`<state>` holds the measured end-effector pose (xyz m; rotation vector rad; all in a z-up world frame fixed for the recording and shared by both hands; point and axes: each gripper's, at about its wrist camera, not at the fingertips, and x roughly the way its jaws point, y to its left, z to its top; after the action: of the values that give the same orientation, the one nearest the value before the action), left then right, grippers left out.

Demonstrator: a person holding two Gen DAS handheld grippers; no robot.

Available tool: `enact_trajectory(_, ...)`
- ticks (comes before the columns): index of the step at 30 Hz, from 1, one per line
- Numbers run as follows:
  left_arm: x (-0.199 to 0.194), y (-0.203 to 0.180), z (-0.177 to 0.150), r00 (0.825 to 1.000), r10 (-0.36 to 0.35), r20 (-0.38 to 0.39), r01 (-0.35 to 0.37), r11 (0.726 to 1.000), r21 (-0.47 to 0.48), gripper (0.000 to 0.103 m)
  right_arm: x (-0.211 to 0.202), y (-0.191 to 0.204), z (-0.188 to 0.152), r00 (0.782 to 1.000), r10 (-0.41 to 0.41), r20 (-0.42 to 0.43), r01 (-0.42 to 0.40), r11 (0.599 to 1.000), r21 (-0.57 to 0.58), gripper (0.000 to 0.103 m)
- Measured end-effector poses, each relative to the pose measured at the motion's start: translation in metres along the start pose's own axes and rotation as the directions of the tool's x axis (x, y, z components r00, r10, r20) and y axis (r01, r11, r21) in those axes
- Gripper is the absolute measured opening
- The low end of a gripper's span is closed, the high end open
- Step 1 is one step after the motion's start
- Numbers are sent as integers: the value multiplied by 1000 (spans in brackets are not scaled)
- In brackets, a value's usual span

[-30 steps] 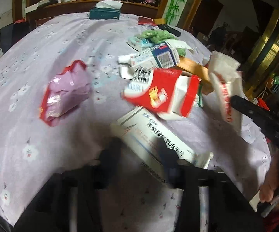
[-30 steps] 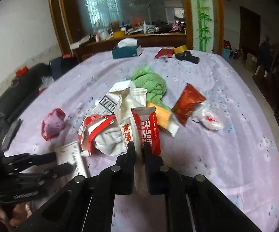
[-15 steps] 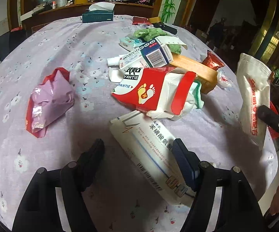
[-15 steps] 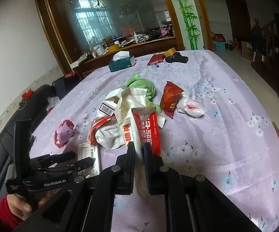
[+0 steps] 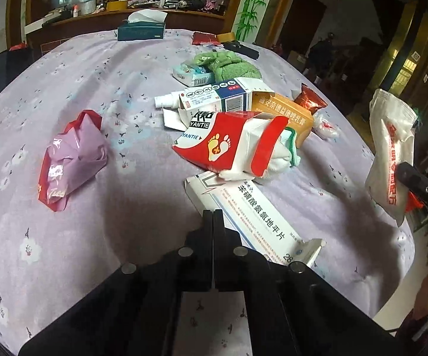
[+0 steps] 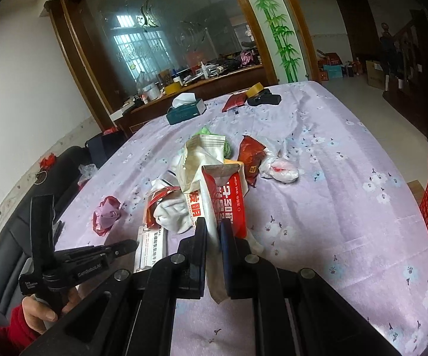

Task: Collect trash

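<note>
At lower centre of the left wrist view, the left gripper point(image 5: 213, 216) has its jaws clenched empty, the white medicine box point(image 5: 252, 216) just beside them. At far right, the right gripper point(image 6: 213, 231) jaws grasp a wet-wipe packet point(image 5: 391, 151) above the surface point(image 5: 65, 267).

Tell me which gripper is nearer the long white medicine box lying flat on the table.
Left. The left gripper, shut, sits at the white medicine box, at its edge. The right gripper holds a wet-wipe packet off to its side.
</note>
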<state>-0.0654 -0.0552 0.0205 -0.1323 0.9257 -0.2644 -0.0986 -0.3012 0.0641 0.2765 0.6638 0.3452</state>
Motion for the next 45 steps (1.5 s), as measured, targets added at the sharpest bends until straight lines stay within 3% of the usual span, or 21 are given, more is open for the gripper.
enact_trajectory(3,0,4,1,999,-14,-34,12,999,-41,2,1,-1,-1,1000,-1,-1,1,1000,2,9)
enact_trajectory(5,-2,4,1,997,-61,-50,58,996,-68,15,0,-1,-1,1000,3,3,-3,1000,2,9)
enact_trajectory(6,-6,1,0,998,-56,-41,54,997,-61,36,-1,-1,-2,1000,2,5,-2,1000,1,9)
enact_trajectory(7,-13,-5,-1,999,-42,-16,41,998,-43,65,-1,-1,-1,1000,1,9,-1,1000,2,9)
enact_trajectory(9,-26,-18,-7,998,-53,42,52,998,23,73,-3,-2,-2,1000,3,11,-3,1000,5,9)
enact_trajectory(12,-44,-50,-22,994,-32,101,9,976,217,72,-6,-4,-2,1000,3,17,-3,1000,9,9)
enact_trajectory(14,-46,-64,-28,994,-7,109,-25,955,294,61,-8,-6,-3,1000,1,19,-1,1000,15,9)
enact_trajectory(15,-43,-72,-32,995,7,102,-40,943,331,46,-8,-7,-3,1000,2,20,-3,1000,17,9)
enact_trajectory(16,-40,-75,-34,996,12,91,-43,937,348,34,-9,-8,-4,1000,2,19,-2,1000,19,9)
enact_trajectory(17,-33,-77,-34,997,23,68,-46,936,349,31,-9,-8,-4,1000,2,19,-3,1000,22,9)
enact_trajectory(21,-11,-74,-33,999,42,13,-44,934,355,29,-9,-8,-7,1000,7,19,-8,1000,25,9)
enact_trajectory(24,-9,-78,-37,998,57,39,-68,925,374,14,-10,-9,-8,1000,9,16,-10,1000,26,9)
enact_trajectory(26,-12,-76,-35,998,51,47,-65,933,355,7,-11,-11,-9,1000,8,18,-9,1000,29,9)
enact_trajectory(30,-21,-73,-26,999,-17,39,4,947,321,5,-19,-19,-10,999,11,31,-12,999,44,9)
enact_trajectory(35,-40,-83,-12,992,-127,21,115,944,310,5,-36,-29,-7,998,9,57,-13,998,68,9)
enact_trajectory(40,-54,-104,10,971,-238,17,221,923,314,5,-62,-47,-4,995,-14,100,5,995,98,9)
enact_trajectory(45,-60,-154,41,940,-341,23,309,878,365,5,-102,-78,3,983,-93,159,70,987,145,10)
